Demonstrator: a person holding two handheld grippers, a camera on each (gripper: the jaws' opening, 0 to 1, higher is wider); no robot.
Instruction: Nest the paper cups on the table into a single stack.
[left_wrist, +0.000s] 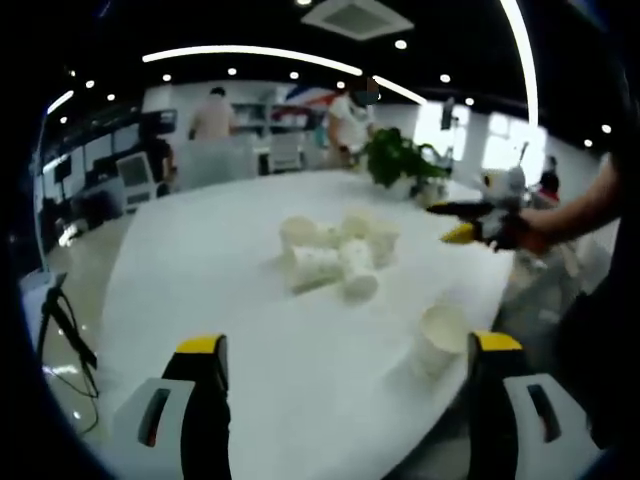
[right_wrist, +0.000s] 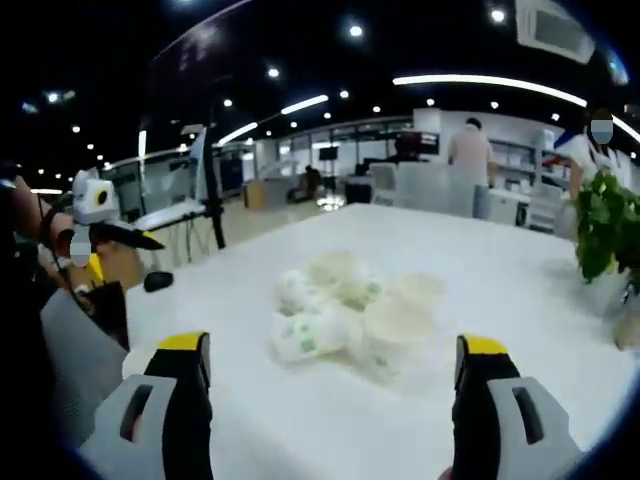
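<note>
While both tools are held spread and empty, the cluster of white paper cups (right_wrist: 345, 310) is seen mid-frame on the white round desk (right_wrist: 520, 280), dead ahead of the right tool (right_wrist: 330, 400); a lone upright cup (left_wrist: 440, 340) is nearest the left tool (left_wrist: 350, 390).

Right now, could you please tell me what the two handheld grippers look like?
In its own view, the left gripper has two black jaws with yellow tips and pale grey housings with dark slots. The right gripper looks the same in its own view. In the left gripper view the right gripper shows again beside a forearm, its jaws black with yellow.
</note>
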